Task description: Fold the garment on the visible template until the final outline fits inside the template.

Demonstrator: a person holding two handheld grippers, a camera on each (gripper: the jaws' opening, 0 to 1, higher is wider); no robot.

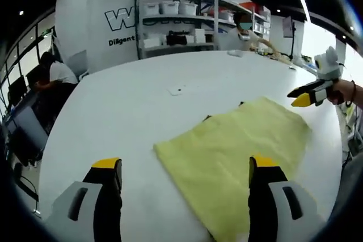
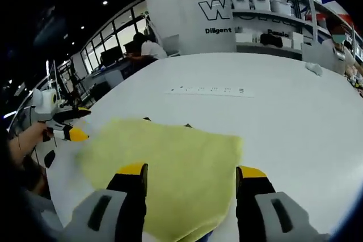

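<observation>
Centrally, a pale yellow folded cloth garment [image 1: 241, 157] lay flat on a broad white table [image 1: 130, 111], in a rough rectangle. Dark bits of something, possibly the template, peeked from under its far edge in both views; too small to identify.

Left gripper [image 1: 184, 168]: grey jaws with yellow tips stood wide apart, empty. Its left tip was over bare table and its right tip over the garment's near part. Contact with the cloth could not be judged.

Right gripper [image 2: 191, 171]: jaws likewise spread apart, holding nothing, both yellow tips over the yellow cloth. In the left gripper view the same tool appeared at the right edge, held in a person's hand [image 1: 342, 90] beyond the garment's far corner, its tips seeming parted.

In the right gripper view, the left gripper showed at the left, just beside the garment's edge, gripped by a hand [image 2: 28, 135].

A long white strip with small dark marks [image 2: 209, 90] lay on the table well beyond the cloth. A small white crumpled object [image 2: 313, 68] sat near the far edge.

Background: white wall with large dark lettering [image 1: 119, 20], metal shelving with white bins [image 1: 176, 21], a seated person in a white top [image 1: 57, 72] at a desk.
</observation>
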